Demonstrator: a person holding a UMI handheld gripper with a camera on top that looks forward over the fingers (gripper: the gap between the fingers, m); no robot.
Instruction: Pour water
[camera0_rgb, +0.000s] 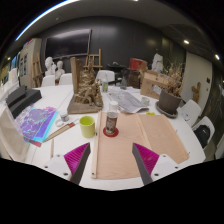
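Dim studio behind: dark walls, easel (92, 62), white busts (50, 70), cardboard boxes (158, 82). White bench (60, 150) carries a tan mat (135, 145). Tongs (112, 160) apart, nothing between them, 2 pink pads (76, 155) low over the mat's near edge. Just ahead: green cup (88, 126), and beside it a small bottle (111, 122) standing on the mat. Colourful book (38, 123) further off to the side.

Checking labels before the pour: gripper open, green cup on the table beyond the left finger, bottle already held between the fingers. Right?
Not quite. The gripper view shows the gripper open with nothing between its fingers; the bottle stands on the table ahead of them, on a brown mat, not yet held. The green cup is beyond the left finger, as you said.
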